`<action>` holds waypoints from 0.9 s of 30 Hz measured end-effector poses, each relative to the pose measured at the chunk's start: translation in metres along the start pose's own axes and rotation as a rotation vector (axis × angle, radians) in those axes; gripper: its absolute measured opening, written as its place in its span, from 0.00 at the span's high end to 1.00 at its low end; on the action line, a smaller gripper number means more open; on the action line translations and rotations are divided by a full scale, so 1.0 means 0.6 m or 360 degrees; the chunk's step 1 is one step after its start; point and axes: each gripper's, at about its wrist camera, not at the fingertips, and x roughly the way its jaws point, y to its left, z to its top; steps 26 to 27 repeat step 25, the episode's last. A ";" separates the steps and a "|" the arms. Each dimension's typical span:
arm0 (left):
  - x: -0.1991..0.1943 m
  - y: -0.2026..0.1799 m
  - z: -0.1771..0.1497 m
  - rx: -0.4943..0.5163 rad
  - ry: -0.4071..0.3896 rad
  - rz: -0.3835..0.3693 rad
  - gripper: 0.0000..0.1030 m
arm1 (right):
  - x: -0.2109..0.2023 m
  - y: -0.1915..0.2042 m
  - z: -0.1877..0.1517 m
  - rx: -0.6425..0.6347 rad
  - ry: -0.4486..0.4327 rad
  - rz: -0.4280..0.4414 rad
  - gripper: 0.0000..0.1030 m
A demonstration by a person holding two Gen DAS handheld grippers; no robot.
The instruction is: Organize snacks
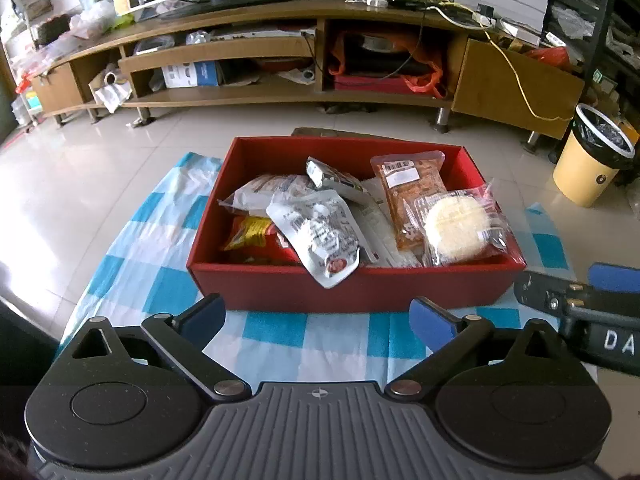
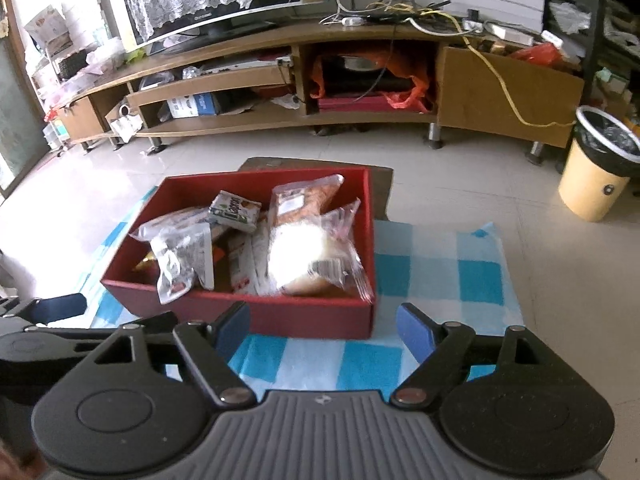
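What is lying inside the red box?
The red box holds snack packets: a round white cake, an orange packet, a silver pouch. Packets underneath are mostly covered.

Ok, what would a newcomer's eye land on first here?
The red rectangular cardboard box on the blue-and-white checked cloth, heaped with snack packets. At its near right corner lies a clear-wrapped round white cake. Both the left gripper and right gripper hang open and empty before it.

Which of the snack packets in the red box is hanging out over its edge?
The silver-grey pouch with the red round mark at its bottom: its lower end droops over the near wall of the red box. The other packets lie inside.
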 end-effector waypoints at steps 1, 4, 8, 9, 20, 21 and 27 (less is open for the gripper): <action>-0.004 0.000 -0.002 -0.0001 -0.0006 -0.0006 0.02 | -0.004 0.000 -0.005 0.0005 0.0003 0.0005 0.24; -0.018 -0.002 -0.010 -0.0006 -0.0023 -0.0007 0.01 | -0.015 -0.001 -0.021 0.0017 0.0009 0.0001 0.24; -0.029 -0.008 -0.019 0.0026 -0.0015 0.0014 0.01 | -0.025 -0.005 -0.037 0.0039 0.0017 0.0007 0.24; -0.032 -0.009 -0.021 0.0037 -0.0022 0.0020 0.01 | -0.027 -0.005 -0.040 0.0042 0.0017 0.0008 0.24; -0.054 -0.004 -0.032 0.0050 -0.0085 -0.0005 0.02 | -0.048 -0.006 -0.052 0.0053 -0.0014 0.0072 0.24; -0.056 -0.004 -0.033 0.0056 -0.0099 -0.0004 0.02 | -0.049 -0.006 -0.052 0.0053 -0.0016 0.0076 0.24; -0.059 -0.004 -0.033 0.0057 -0.0122 -0.0012 0.02 | -0.051 -0.008 -0.052 0.0060 -0.0025 0.0091 0.24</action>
